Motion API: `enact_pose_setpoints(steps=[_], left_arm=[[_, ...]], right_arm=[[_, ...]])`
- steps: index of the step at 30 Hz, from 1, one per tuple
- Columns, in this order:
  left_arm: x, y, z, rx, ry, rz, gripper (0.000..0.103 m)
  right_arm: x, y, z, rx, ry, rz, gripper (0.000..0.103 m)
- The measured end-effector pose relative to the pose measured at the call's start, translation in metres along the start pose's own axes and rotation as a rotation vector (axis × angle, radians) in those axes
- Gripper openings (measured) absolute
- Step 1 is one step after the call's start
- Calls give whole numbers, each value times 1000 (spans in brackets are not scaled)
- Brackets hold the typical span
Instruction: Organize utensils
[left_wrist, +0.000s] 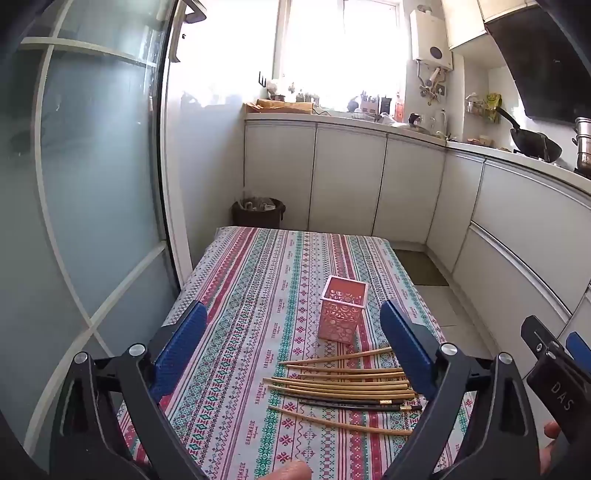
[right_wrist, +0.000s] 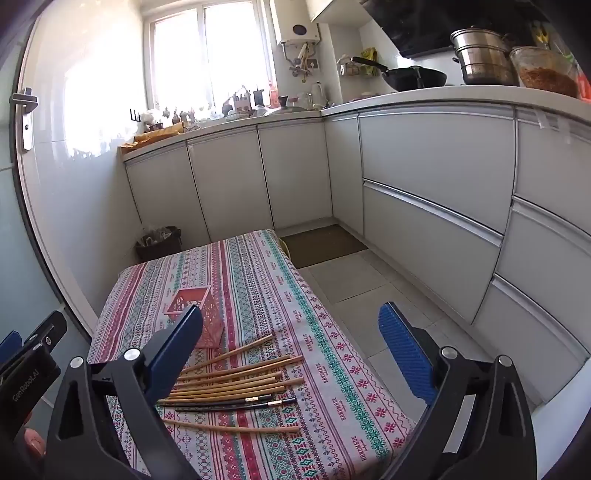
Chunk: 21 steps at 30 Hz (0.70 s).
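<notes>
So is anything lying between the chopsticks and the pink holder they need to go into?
Nothing visible. The chopsticks lie loose on the tablecloth just in front of the pink holder, with only bare cloth between them. The holder stands upright with its top open. Both tongs are open and hold nothing.

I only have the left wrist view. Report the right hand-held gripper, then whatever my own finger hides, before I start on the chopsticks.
Observer: The right hand-held gripper stands wide open, with nothing between its pads.
Operator: Now give me the chopsticks' right ends.
Observer: The chopsticks all end on the tablecloth, short of its right edge.
Operator: Tell me what sits on the counter past my frame.
Observer: A glass jar with reddish contents stands beside the steel pot.
</notes>
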<state>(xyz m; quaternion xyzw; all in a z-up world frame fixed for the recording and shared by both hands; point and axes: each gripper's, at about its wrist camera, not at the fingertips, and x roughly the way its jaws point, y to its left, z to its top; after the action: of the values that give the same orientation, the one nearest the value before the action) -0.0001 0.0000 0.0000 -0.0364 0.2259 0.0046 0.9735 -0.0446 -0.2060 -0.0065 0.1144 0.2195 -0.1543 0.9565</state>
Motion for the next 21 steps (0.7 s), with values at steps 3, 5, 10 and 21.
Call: enact_pose_setpoints(steps=[3, 5, 10, 21], left_arm=[[0, 1, 0, 0, -1, -25, 91], [-6, 0, 3, 10, -16, -28, 93], [-15, -8, 7, 30, -22, -32, 96], [-18, -13, -1, 44, -19, -60, 96]], right_arm=[[1, -3, 1, 5, 5, -4, 91], [0, -5, 2, 7, 0, -14, 91], [-8, -11, -3, 41, -4, 17, 92], [-10, -23, -1, 108, -8, 62, 96]])
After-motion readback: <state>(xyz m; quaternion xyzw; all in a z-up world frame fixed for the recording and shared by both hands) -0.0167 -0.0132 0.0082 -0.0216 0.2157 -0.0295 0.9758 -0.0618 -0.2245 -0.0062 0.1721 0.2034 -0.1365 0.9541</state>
